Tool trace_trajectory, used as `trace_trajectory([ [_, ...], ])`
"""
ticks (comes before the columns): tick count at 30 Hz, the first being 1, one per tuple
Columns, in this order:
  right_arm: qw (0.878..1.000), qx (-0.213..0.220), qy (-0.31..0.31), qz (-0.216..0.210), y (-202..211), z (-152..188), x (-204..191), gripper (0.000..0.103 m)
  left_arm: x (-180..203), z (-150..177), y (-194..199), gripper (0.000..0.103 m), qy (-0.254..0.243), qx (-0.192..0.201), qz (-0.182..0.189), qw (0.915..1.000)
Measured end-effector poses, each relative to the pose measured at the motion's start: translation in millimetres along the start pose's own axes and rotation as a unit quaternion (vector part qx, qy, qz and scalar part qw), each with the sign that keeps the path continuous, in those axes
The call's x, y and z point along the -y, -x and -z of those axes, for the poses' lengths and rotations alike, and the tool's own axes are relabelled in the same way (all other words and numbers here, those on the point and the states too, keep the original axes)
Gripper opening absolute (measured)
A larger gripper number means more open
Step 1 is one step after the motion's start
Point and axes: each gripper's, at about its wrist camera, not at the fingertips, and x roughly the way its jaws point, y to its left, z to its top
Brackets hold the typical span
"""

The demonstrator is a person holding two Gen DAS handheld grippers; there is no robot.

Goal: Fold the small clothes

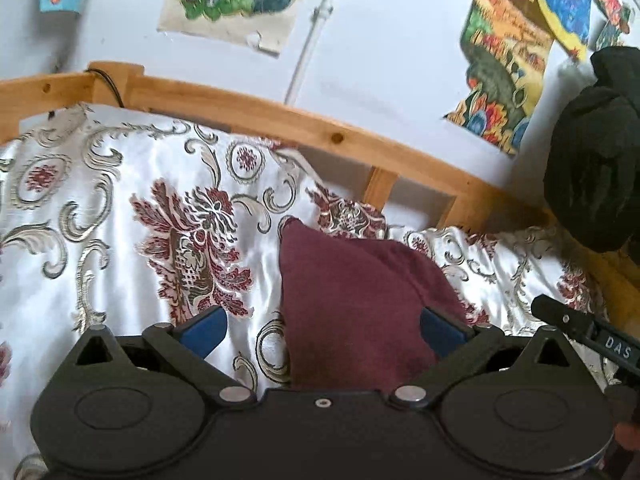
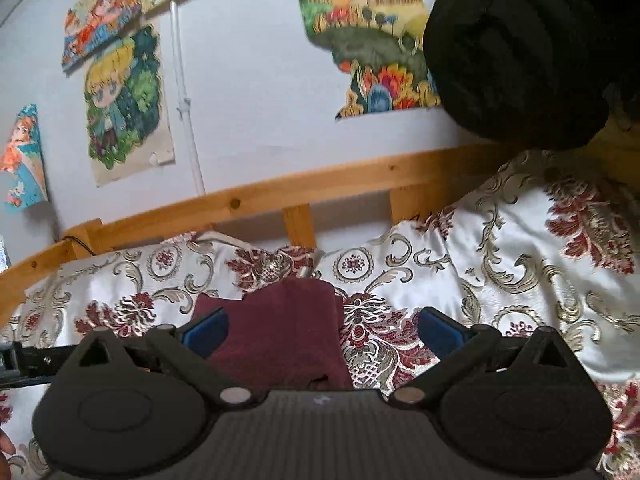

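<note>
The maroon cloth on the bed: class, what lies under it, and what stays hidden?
The maroon cloth lies on the white bedspread with red and gold floral scrolls. That pattern shows all around it. Whatever lies under the cloth itself is covered and cannot be seen.

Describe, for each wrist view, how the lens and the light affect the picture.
Left wrist view: the fisheye bows the long pine bed rail into an arc; the glossy white floral satin bedspread glares; the maroon folded cloth stays matte. Right wrist view: the rail bows too; the bulky black garment is too dark to show detail; the wall posters look slightly soft.
</note>
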Motion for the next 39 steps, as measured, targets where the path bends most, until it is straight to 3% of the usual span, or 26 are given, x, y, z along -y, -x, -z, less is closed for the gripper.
trace_trajectory([
  [6,0.998,0.046,0.032,-0.007,44.5,7.8,-10.5,0.103,13.1,12.6,35.5,0.102,-0.051,0.032,0.012,0.9981],
  [15,0.994,0.062,0.084,-0.019,101.8,21.8,-16.5,0.103,21.6,25.5,77.7,0.102,-0.074,0.055,-0.001,0.9958],
  [24,0.996,0.056,0.071,-0.021,142.4,29.8,-7.3,0.103,26.6,48.5,115.2,0.102,-0.102,0.037,-0.012,0.994],
  [30,0.997,0.026,0.062,-0.039,160.3,40.1,-5.8,0.103,26.4,65.0,138.0,0.102,-0.106,0.01,-0.019,0.9942],
  [39,0.997,0.005,0.067,-0.046,184.3,55.2,-14.5,0.103,12.9,81.1,160.2,0.102,-0.06,-0.023,-0.027,0.9976],
])
